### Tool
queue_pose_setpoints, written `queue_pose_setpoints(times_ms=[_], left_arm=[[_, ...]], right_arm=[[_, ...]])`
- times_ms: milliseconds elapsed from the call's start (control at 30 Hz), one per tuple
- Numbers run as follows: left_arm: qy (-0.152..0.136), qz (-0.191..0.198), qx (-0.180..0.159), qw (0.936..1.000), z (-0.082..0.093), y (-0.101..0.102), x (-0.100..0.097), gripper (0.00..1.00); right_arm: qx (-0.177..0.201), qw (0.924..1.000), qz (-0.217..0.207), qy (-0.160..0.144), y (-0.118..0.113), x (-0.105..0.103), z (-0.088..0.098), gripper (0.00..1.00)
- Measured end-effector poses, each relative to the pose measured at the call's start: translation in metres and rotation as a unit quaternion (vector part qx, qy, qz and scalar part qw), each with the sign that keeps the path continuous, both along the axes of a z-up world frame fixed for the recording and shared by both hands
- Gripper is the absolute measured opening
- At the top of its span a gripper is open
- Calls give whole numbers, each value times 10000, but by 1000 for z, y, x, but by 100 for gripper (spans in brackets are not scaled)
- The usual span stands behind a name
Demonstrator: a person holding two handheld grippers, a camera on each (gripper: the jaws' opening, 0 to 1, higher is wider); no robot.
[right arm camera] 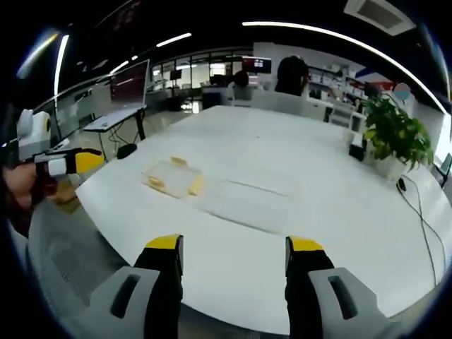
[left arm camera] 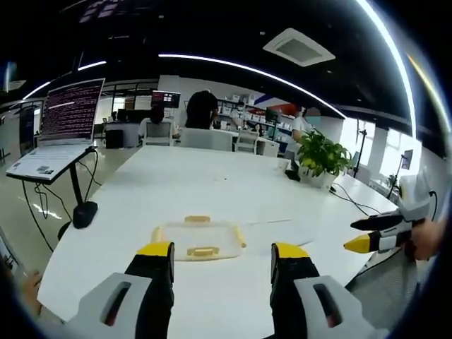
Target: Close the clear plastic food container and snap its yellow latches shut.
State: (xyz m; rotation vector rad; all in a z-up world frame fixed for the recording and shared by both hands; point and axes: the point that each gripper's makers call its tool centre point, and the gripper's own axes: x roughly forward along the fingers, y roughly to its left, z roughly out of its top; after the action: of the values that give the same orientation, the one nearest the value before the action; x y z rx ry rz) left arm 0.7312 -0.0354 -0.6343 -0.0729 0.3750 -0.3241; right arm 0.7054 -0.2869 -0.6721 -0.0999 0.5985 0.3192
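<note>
Left gripper view: the left tongs (left arm camera: pixel 222 260) stand apart at the bottom of the frame, yellow-tipped, with nothing between them. They are held above the near edge of a large white surface (left arm camera: pixel 212 183). The clear plastic food container (left arm camera: pixel 198 240) lies flat on that surface, just beyond the tips and slightly to the left tip's side, apart from both. Yellow latches (left arm camera: pixel 203 251) are visible on its near side, far side and right end; whether any is snapped down cannot be determined at this resolution. The right tongs (left arm camera: pixel 367 236) enter from the right edge, held by a hand (left arm camera: pixel 427 240), off the side of the surface and well apart from the container.

Right gripper view: the right tongs (right arm camera: pixel 235 248) are likewise spread wide and empty, poised over the near edge of the surface (right arm camera: pixel 296 183). The container (right arm camera: pixel 173 176) lies toward the left part of the surface, well apart from the tips. The left tongs (right arm camera: pixel 74 162) appear at the left edge, held by a hand (right arm camera: pixel 21 187), beside the corner of the surface; their gap cannot be judged from this angle.

Surroundings: a potted plant (left arm camera: pixel 321 159) stands at the far right of the surface, with cables (left arm camera: pixel 353 201) trailing near it. A laptop (left arm camera: pixel 60 131) with a lit screen sits on a stand to the left. Persons are seated at desks in the background
</note>
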Motion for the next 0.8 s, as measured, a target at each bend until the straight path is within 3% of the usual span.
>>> queue_pose_setpoints(times_ms=[367,800], left_arm=[[-191,-836,493,9951,2,-23,0,51],[64,-1070,798,9910,-18,2,21,51]], right_arm=[[-128,9982,579,-39,22,22,9,54],[-244,9930,1154,-26,46,40,9,52]])
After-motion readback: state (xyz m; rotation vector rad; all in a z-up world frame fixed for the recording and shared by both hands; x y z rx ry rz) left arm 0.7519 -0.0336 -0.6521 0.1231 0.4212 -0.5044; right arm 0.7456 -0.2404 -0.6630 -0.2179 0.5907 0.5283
